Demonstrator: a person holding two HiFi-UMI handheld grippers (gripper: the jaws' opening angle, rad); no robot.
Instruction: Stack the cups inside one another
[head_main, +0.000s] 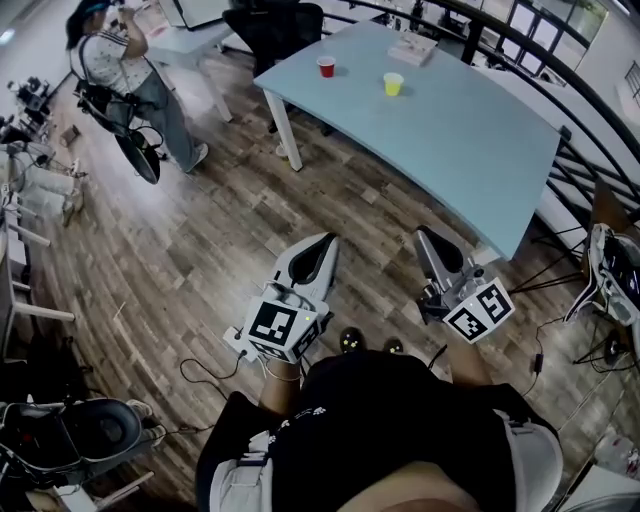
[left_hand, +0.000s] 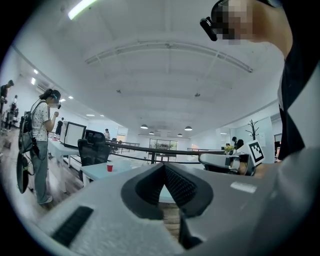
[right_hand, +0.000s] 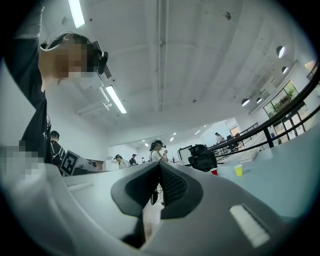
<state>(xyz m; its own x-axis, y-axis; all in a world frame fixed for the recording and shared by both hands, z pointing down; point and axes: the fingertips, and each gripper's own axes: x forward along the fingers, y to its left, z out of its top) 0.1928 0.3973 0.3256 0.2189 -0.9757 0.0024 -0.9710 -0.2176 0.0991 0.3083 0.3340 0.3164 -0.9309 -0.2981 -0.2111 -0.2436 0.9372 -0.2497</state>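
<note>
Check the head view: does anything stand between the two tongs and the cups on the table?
Nothing visible does. The left tongs and right tongs hang over wood floor, short of the pale blue table. The red cup and yellow cup stand apart near its far end, open tabletop before them.

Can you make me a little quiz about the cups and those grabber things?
1. True or false: the small red plastic cup already sits inside the small yellow plastic cup.
2. Which one holds a cup? A) left gripper B) right gripper C) neither
3. Fill in: on the pale blue table, in the head view, the red cup stands to the ___ of the yellow cup.
Key: 1 false, they stand apart. 2 C, both grippers are shut and empty. 3 left.
</note>
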